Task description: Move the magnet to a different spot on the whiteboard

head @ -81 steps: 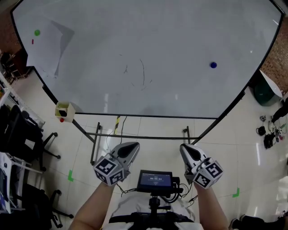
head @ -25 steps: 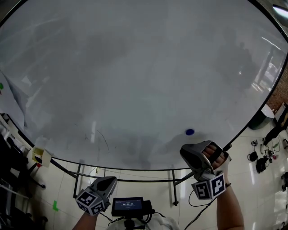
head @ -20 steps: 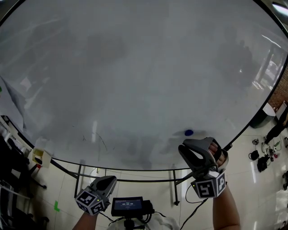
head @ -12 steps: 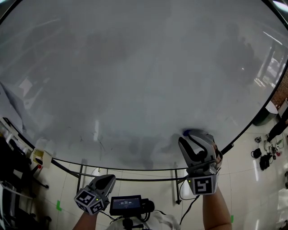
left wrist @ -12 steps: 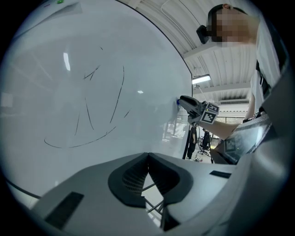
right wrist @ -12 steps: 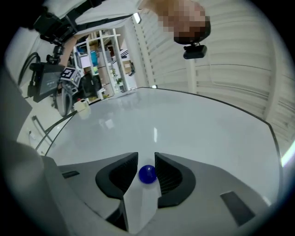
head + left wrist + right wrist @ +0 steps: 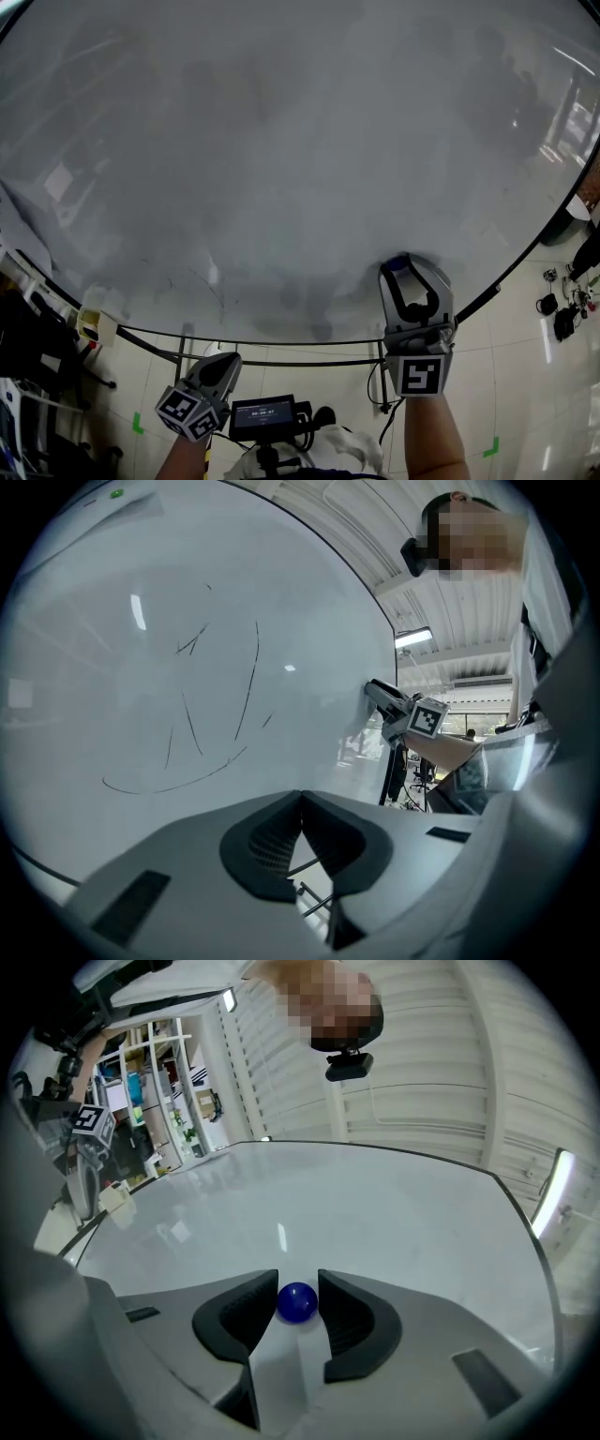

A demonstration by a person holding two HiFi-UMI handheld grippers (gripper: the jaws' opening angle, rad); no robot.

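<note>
A small blue ball magnet (image 7: 297, 1303) sticks to the whiteboard (image 7: 281, 141) near its lower right edge. My right gripper (image 7: 297, 1290) is up against the board with the magnet between its jaws. The jaws are opening and the pads stand close beside the ball without squeezing it. In the head view the right gripper (image 7: 410, 269) covers most of the magnet (image 7: 400, 261), leaving only a blue sliver. My left gripper (image 7: 223, 364) hangs low below the board's bottom edge, shut with nothing in it; its tips (image 7: 300, 795) meet in the left gripper view.
Faint pen strokes (image 7: 216, 696) mark the board's lower left part. A yellow box (image 7: 90, 325) sits at the board's lower left edge. The board's metal stand (image 7: 281, 362) runs below. A dark bin (image 7: 568, 225) and loose items (image 7: 561, 319) lie on the tiled floor at right.
My right gripper has risen to the board, its jaws widening, and now straddles the blue magnet, hiding it from the head view. The left gripper has stayed low.
</note>
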